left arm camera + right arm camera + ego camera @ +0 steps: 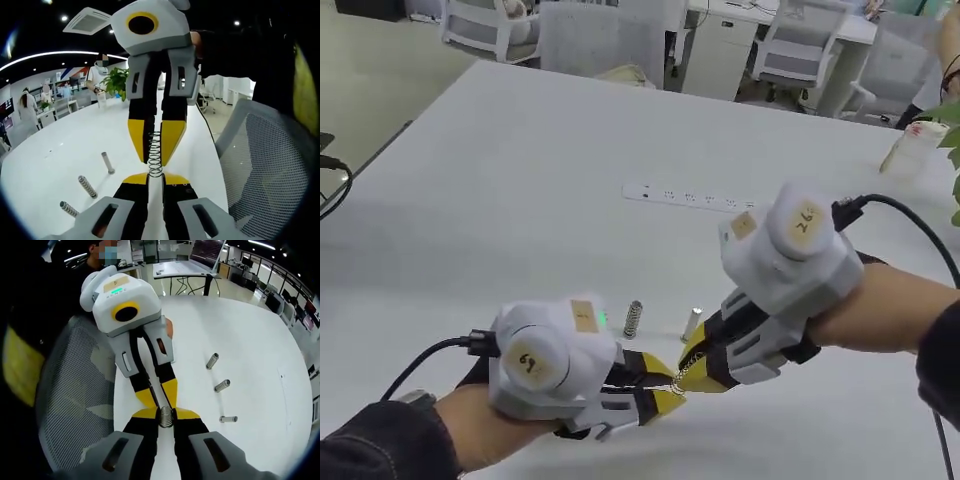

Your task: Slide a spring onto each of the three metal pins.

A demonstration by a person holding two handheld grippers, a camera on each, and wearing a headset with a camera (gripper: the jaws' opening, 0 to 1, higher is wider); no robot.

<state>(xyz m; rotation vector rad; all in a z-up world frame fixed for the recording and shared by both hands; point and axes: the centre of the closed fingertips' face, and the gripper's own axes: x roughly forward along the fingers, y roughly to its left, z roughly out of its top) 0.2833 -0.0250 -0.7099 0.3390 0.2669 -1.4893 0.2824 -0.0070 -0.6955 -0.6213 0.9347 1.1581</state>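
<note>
A thin spring [155, 156] stretches between the two grippers, which meet tip to tip low over the white table [520, 190]. My left gripper [155, 176] is shut on its near end. My right gripper [166, 416] is shut on the other end, where the coil [166, 417] sits between its yellow tips. In the head view the left gripper [665, 392] and right gripper [688, 372] touch near the table's front edge. I cannot tell whether a pin runs inside the spring. Beyond them lie a bare metal pin [107, 162] and two pins wearing springs [87, 186] [68, 208].
A white power strip [690, 197] lies across the middle of the table. A bottle [912, 148] and a green plant [950, 130] stand at the far right. Office chairs [480, 25] ring the far edge. A mesh chair [265, 160] is close to the near edge.
</note>
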